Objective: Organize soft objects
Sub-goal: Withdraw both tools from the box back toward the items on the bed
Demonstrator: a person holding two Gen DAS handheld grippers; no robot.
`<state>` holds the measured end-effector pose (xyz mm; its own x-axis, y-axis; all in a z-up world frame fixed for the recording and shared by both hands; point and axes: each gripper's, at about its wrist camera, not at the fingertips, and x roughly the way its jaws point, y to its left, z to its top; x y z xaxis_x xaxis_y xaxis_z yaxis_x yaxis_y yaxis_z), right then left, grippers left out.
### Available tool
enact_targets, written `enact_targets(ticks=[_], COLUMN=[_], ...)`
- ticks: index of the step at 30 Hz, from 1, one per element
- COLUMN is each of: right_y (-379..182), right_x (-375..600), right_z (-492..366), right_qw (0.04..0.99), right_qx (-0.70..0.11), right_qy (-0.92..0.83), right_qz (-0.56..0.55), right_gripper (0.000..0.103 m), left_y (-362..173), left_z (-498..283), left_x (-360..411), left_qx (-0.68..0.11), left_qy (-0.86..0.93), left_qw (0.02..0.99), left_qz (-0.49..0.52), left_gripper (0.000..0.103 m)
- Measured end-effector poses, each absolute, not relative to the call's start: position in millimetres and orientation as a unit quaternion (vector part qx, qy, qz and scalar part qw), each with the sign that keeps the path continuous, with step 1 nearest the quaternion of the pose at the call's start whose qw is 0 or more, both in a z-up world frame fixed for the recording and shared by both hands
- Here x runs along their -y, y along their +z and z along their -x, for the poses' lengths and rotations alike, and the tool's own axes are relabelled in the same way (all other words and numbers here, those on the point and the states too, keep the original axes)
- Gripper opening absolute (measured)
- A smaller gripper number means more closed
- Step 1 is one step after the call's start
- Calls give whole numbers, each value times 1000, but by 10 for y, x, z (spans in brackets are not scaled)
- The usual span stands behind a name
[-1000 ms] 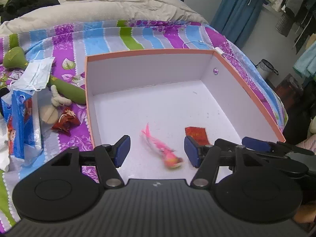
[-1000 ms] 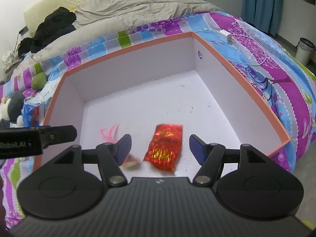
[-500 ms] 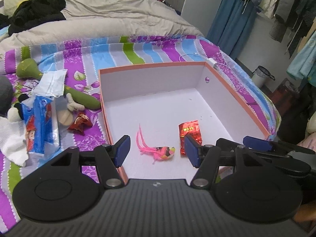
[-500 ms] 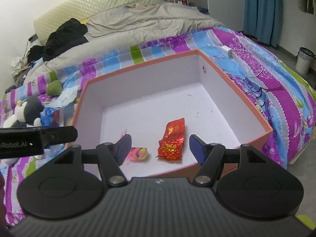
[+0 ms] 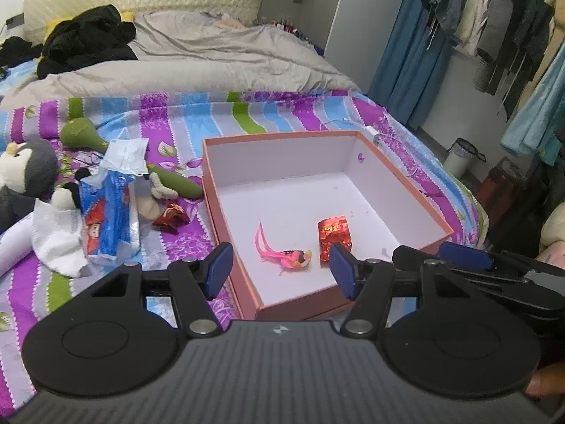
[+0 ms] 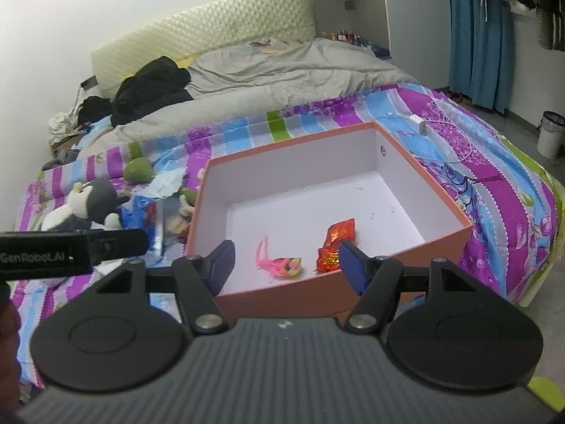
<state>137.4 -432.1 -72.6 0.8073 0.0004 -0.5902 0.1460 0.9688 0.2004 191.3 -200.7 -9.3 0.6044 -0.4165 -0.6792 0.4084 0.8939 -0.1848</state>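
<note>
An orange box (image 5: 402,180) (image 6: 434,190) with a white inside stands on the striped bedspread. In it lie a pink feathered toy (image 5: 286,256) (image 6: 279,265) and a red foil packet (image 5: 333,235) (image 6: 335,242). My left gripper (image 5: 280,270) hangs open and empty above the box's near corner. My right gripper (image 6: 284,265) is open and empty too, held back over the near wall. Left of the box lie a penguin plush (image 5: 24,176) (image 6: 88,205), a green plush (image 5: 169,182), a blue tissue pack (image 5: 106,212), a face mask (image 5: 125,153) and a small red pouch (image 5: 171,215).
A grey duvet (image 5: 197,63) and black clothes (image 5: 88,39) cover the far half of the bed. A white charger with cable (image 6: 420,125) lies right of the box. Clothes hang on a rack (image 5: 494,35) at right, with a bin (image 5: 461,155) on the floor.
Both grippers have drawn back and up from the box, so it looks smaller and more of the bed shows. The pink toy fell and came to rest on the box floor.
</note>
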Motion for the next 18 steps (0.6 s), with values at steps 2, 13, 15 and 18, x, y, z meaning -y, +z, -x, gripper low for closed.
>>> enact_targets(ticks=[2, 13, 15, 18], right_y=[-704, -607, -608, -624], right_x=[4261, 3845, 3766, 3659], right_z=[-1285, -808, -745, -666], right_qw=[944, 951, 952, 953], right_qx=[-305, -290, -288, -287], right_qy=[-35, -7, 1, 11], right_qz=[-117, -104, -102, -100], right_gripper=[67, 67, 67, 67], left_y=[-52, 28, 20, 10], left_z=[-1803, -1198, -1108, -962], left_x=[1921, 1379, 1286, 1160], left_qx=[-375, -360, -360, -358], left_qy=[-230, -216, -211, -201], left_qw=[898, 907, 908, 911], left_qz=[8, 28, 33, 36], left_gripper=[66, 68, 68, 68])
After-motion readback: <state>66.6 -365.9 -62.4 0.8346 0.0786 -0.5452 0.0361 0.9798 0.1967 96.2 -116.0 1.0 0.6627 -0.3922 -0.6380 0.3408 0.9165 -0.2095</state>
